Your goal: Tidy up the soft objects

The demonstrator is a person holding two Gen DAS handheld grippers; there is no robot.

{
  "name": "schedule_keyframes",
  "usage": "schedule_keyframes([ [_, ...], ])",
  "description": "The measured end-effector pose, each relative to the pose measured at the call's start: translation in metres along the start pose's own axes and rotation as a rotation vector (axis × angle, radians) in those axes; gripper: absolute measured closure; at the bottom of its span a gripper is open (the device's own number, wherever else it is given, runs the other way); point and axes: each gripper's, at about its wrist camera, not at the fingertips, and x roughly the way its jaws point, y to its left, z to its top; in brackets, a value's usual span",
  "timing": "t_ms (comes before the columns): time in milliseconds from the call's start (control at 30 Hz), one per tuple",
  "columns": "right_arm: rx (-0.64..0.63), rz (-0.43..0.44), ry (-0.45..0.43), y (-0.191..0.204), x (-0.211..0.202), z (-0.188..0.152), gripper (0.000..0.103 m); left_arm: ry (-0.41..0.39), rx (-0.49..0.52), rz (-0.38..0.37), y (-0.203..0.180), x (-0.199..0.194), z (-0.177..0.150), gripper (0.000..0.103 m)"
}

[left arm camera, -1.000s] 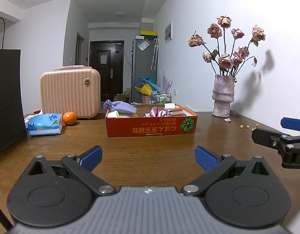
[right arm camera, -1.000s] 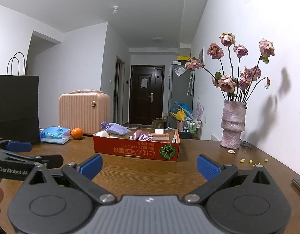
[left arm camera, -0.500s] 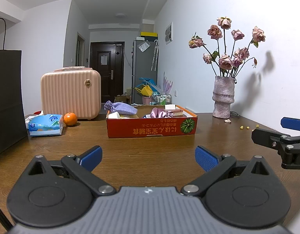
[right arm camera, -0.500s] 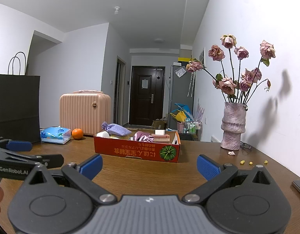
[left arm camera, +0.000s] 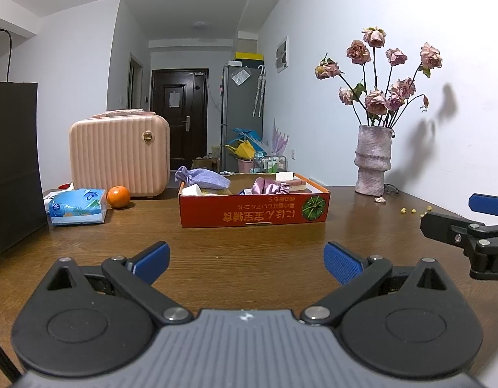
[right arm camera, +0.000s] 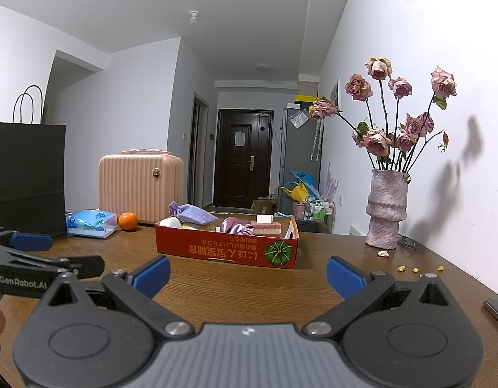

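- Wood-grain table (left arm camera: pixel 249 258) fills the foreground of both views, set against a white wall, with a hallway and dark door (right arm camera: pixel 244 158) behind.
- Near the middle of the table sits a shallow red cardboard box (left arm camera: pixel 253 215) with a pumpkin printed on its front. It already carries soft things: a lavender drawstring pouch (left arm camera: pixel 202 177) resting on its left end, a shiny pink scrunchie (left arm camera: pixel 268 187) towards the right, a white rounded item at the left corner, and what looks like a sponge or soap block at the back right.
- Outside the box, to its left, lie a blue tissue pack (left arm camera: pixel 77 207) and an orange (left arm camera: pixel 118 196) just beside it, in front of a pink hard case (left arm camera: pixel 119 158). A black paper bag (right arm camera: pixel 27 177) stands at the far left.
- A vase of dried roses (right arm camera: pixel 386 208) stands well apart to the right, with fallen petals and yellow crumbs near it.
- The left claw (left arm camera: pixel 245 260) hangs low over the table with its blue pads spread wide and nothing between them.
- The right claw (right arm camera: pixel 247 274) is likewise wide open and empty, level with its partner.
- Judged from this, either sorting has barely begun or the box is nearly filled; the tissue pack looks like the one soft thing left out, if it belongs to the task.
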Motion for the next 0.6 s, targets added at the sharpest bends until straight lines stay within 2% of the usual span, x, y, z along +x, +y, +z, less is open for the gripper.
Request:
schedule_keyframes([
  [600, -0.001, -0.001, 0.004, -0.0001, 0.0000, -0.0007, 0.000, 0.001, -0.004, 0.000, 0.0009, -0.0004, -0.0013, 0.000],
])
